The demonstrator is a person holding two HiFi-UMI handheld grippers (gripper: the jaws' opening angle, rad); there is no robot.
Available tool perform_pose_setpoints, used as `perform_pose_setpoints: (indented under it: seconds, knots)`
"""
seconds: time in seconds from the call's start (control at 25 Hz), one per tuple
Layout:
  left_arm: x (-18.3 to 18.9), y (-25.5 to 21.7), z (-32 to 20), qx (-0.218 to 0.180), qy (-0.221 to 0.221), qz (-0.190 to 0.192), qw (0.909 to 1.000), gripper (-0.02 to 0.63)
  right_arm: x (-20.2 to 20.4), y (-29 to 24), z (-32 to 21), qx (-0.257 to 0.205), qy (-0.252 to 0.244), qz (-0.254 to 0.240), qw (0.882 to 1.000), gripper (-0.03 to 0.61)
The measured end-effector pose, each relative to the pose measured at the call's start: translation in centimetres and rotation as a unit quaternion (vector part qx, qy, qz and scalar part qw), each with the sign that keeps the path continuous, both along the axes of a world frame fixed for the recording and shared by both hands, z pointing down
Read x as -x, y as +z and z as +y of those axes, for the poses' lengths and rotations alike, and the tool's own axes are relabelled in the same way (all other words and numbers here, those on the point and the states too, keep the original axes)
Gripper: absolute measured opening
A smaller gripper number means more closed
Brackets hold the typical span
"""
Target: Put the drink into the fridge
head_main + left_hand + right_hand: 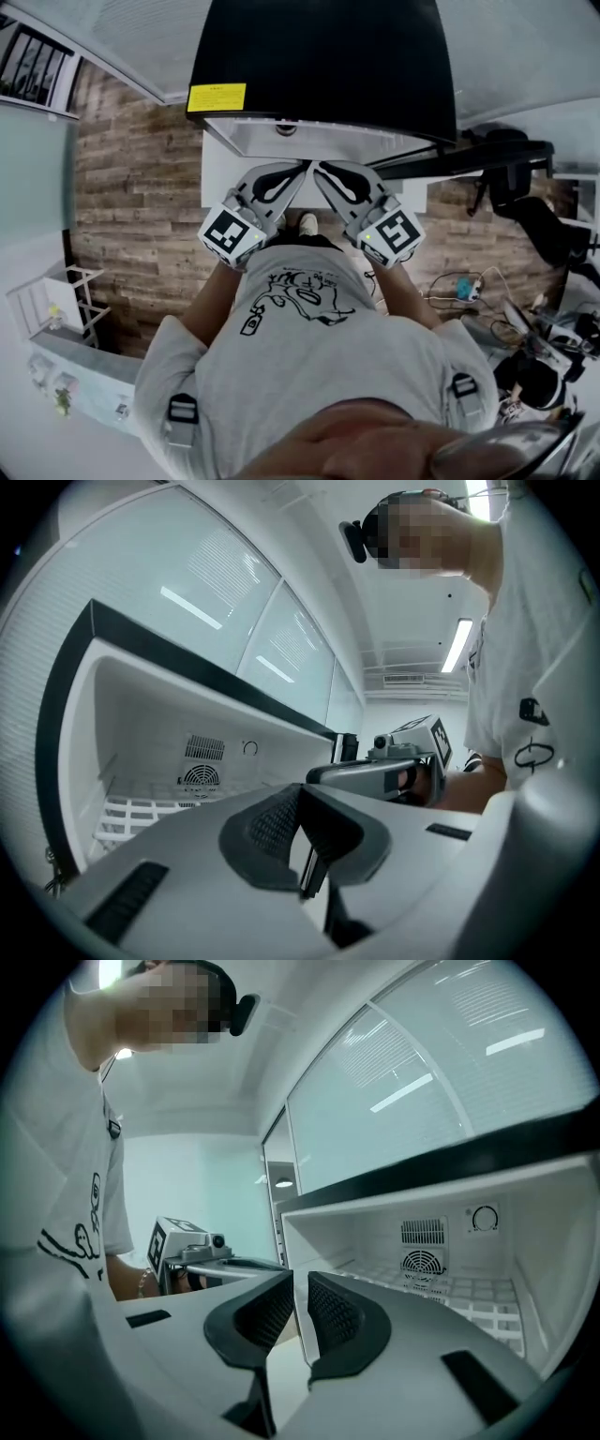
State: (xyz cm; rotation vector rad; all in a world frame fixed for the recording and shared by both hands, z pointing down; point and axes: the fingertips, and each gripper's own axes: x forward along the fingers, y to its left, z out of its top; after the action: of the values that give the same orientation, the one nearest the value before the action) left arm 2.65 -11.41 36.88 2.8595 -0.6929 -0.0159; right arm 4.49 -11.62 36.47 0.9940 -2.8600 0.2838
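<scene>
No drink shows in any view. The fridge (309, 141) stands open in front of me, black outside and white inside (141, 742) (375, 1222). A white wire shelf (127, 817) (469, 1293) and a round fan vent (200, 778) (422, 1263) sit at its back. I hold both grippers before my belly, tips together and pointing at the opening. My left gripper (302, 169) (300, 803) is shut with nothing in it. The pads of my right gripper (319, 169) (300, 1297) stand almost together, with only a thin slit and nothing between them.
The floor is wood plank (131, 206). A black chair (525, 187) and cables with a power strip (459, 286) lie to the right. A white rack (56, 300) stands at the left. A yellow label (216, 97) is on the fridge's black top.
</scene>
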Motion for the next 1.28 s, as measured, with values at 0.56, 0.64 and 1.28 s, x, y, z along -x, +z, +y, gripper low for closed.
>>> perform_pose_setpoints:
  seconds: [0.56,0.64,1.28]
  knots:
    - [-0.2,-5.7,2.8,-0.002,0.027,0.019,0.9994,0.002,-0.3,-6.5,2.6,-0.022,0.005,-0.031,0.999,0.055]
    - [-0.2,-6.2,3.2,-0.002,0.03,0.022,0.9993,0.002,-0.4,-6.9,2.8,-0.021,0.006,-0.029,0.999,0.054]
    - [-0.4,-8.0,4.1,-0.023,0.037,0.014,0.9989,0.002,-0.9,-8.4,3.3,-0.033,0.024,-0.025,0.999,0.041]
